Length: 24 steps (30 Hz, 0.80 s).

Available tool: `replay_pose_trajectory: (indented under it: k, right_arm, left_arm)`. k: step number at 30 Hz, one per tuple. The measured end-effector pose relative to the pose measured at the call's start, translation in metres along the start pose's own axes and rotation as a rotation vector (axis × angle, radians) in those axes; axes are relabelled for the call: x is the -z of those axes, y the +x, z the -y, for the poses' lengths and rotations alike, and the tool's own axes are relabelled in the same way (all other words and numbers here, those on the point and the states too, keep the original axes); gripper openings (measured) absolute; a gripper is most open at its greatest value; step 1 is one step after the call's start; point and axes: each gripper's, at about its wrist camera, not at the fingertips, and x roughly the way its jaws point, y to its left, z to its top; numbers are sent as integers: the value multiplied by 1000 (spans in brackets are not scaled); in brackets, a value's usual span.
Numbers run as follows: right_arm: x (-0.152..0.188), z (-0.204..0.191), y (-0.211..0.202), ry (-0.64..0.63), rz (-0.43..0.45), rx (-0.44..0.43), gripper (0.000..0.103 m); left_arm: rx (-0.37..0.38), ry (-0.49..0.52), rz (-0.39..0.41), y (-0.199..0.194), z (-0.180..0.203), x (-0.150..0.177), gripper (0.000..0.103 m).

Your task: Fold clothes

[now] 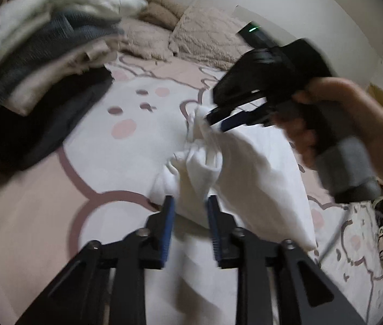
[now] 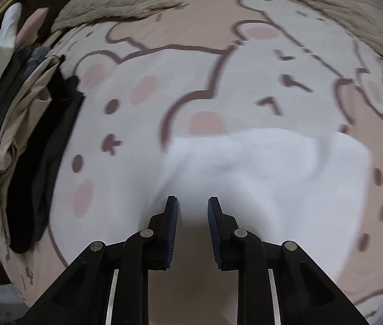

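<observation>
A white garment (image 1: 245,168) is bunched and lifted above the bed. In the left wrist view my left gripper (image 1: 191,203) has its blue pads apart with a fold of the white cloth between them. My right gripper (image 1: 217,123), held by a hand, pinches the garment's upper bunch, its fingers close together. In the right wrist view my right gripper (image 2: 192,203) shows its pads apart with the white garment (image 2: 267,168) between and beyond them, blurred.
The bed sheet (image 2: 186,81) is pink and white with a bear print. A stack of folded clothes (image 1: 42,54), white, grey, beige and black, lies at the left; it also shows in the right wrist view (image 2: 23,135). Beige pillows (image 1: 205,38) lie at the back.
</observation>
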Motion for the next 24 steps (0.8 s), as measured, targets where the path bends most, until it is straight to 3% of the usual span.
replay_pose_trajectory:
  k: [3,8,12,14,19,24]
  right_arm:
    - [3,0,-8,24,48,-85,24]
    - [26,21,-53,65,137,-149,24]
    - [74,46,-87,58,182,-111,24]
    - [103,57,-89,85,180,-111,24]
    - [164,81,-69,175,134,-171,24]
    - [194,92,-52,206,190,-239,19]
  left_arm:
    - [1,83,29,-18,8,-1,26]
    - [114,215,44,-21,32,-11,26]
    - [173,270,5,5,51,-29,26]
    - [158,292,-51,26,56,-40,26]
    - [80,260,-168,70,33,-50,26]
    - [168,160,-222,84,3,-44,26]
